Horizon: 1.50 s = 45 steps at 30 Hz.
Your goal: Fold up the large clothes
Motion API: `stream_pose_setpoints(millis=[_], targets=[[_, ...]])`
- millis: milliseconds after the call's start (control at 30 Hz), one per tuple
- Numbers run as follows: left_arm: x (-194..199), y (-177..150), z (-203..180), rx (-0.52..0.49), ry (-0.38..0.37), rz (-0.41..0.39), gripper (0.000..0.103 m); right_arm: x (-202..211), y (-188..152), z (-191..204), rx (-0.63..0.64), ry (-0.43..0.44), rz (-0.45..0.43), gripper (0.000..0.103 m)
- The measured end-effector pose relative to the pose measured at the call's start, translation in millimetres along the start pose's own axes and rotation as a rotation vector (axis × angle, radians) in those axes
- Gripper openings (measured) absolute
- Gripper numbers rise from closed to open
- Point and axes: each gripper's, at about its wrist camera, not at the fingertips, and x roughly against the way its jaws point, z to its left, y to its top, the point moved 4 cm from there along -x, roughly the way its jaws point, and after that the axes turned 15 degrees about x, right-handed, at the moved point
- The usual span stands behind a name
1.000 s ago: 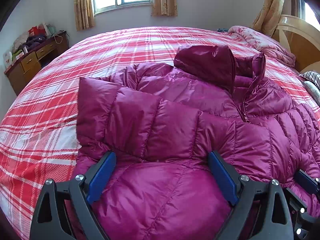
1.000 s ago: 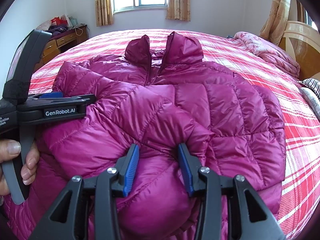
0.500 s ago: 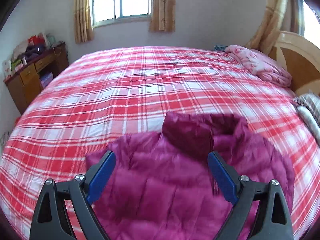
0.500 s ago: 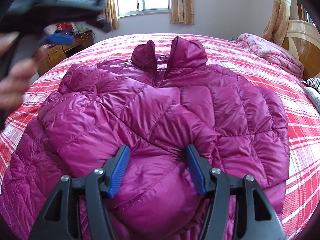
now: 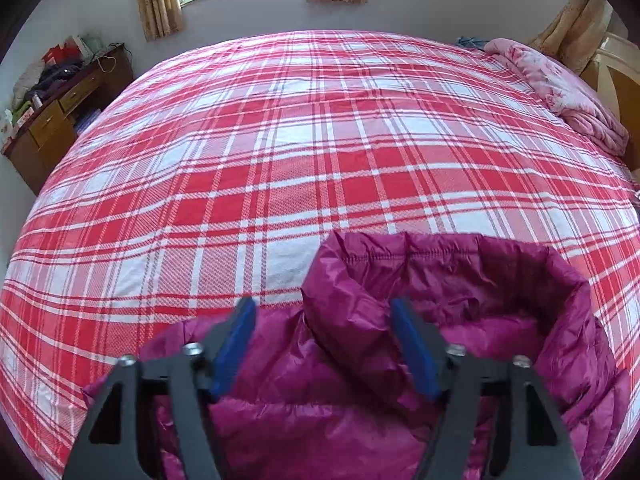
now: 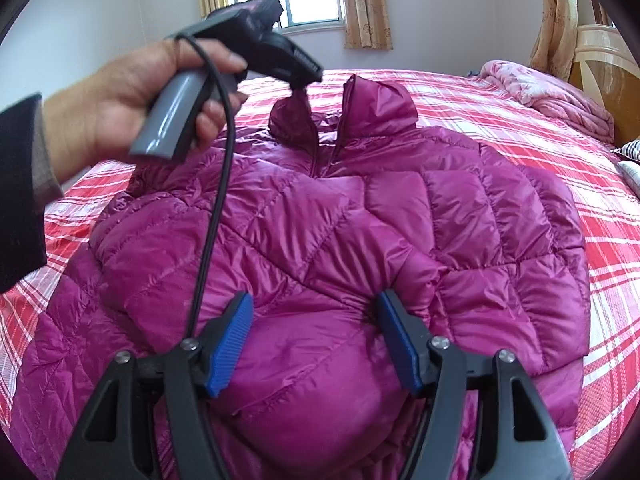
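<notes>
The shiny purple puffy jacket [image 6: 340,240] lies on the red checked bed cover [image 5: 280,160], sleeves folded in; folding it in half looks left to do. The left gripper [image 5: 322,344] has been closing around the stand-up collar [image 5: 352,292]; whether it pinches, I cannot tell. The right gripper [image 6: 316,340] has been opening and rests unclenched, low on the jacket.

- The magenta quilted down jacket [image 6: 360,232] runs off the bottom edge of both wrist views, so its hem is unseen.
- In the right wrist view, the left gripper [image 6: 298,80] covers the tip of one collar flap; whether its pads press the fabric cannot be told.
- The clutter on the brown wooden desk [image 5: 52,120] beyond the bed's far left corner is too small to identify.
- The pale wooden headboard [image 5: 616,80] is cut by the right edge.
</notes>
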Motion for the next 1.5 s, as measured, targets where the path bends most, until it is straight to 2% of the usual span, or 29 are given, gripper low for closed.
stream_pose_setpoints(millis=[67, 233, 333, 400, 567, 800, 1000, 1133, 1167, 1200, 1233, 1267, 1300, 1400, 1500], targets=[[3, -11, 6, -0.015, -0.041, 0.013, 0.021, -1, 1, 0, 0.001, 0.001, -0.001, 0.069], [14, -22, 18, -0.035, -0.081, -0.034, 0.008, 2, 1, -1, -0.017, 0.024, -0.018, 0.069], [15, -26, 22, -0.055, -0.082, -0.049, 0.006, 7, 6, -19, -0.112, 0.104, -0.026, 0.069], [15, -28, 24, -0.066, -0.095, -0.058, 0.006, 8, 16, -35, -0.183, 0.125, -0.012, 0.069], [14, -31, 32, -0.050, -0.130, -0.056, 0.006, 6, 64, -77, -0.209, 0.026, -0.010, 0.071], [6, -38, 39, -0.047, -0.149, -0.062, 0.005, -50, 125, -115, -0.204, -0.057, 0.056, 0.074], [5, -46, 37, -0.089, -0.124, -0.104, 0.005, -72, 154, -137, -0.239, -0.082, 0.055, 0.074], [6, -49, 36, -0.107, -0.112, -0.120, 0.005, -89, 164, -143, -0.210, -0.106, 0.087, 0.074], [8, -49, 36, -0.106, -0.114, -0.122, 0.005, -94, 163, -140, -0.178, -0.107, 0.118, 0.072], [9, -49, 37, -0.103, -0.112, -0.124, 0.005, -96, 161, -138, -0.162, -0.103, 0.136, 0.056], [11, -49, 39, -0.096, -0.111, -0.124, 0.005, -98, 156, -138, -0.155, -0.093, 0.155, 0.044], [12, -49, 42, -0.085, -0.115, -0.123, 0.005, -99, 150, -138, -0.156, -0.085, 0.169, 0.026], [14, -49, 44, -0.075, -0.118, -0.122, 0.005, -98, 145, -138, -0.154, -0.085, 0.177, 0.019], [17, -51, 52, -0.046, -0.125, -0.114, 0.004, -88, 128, -135, -0.113, -0.108, 0.175, 0.013], [20, -58, 58, -0.019, -0.146, -0.088, 0.003, -77, 110, -133, -0.096, -0.118, 0.166, 0.011]])
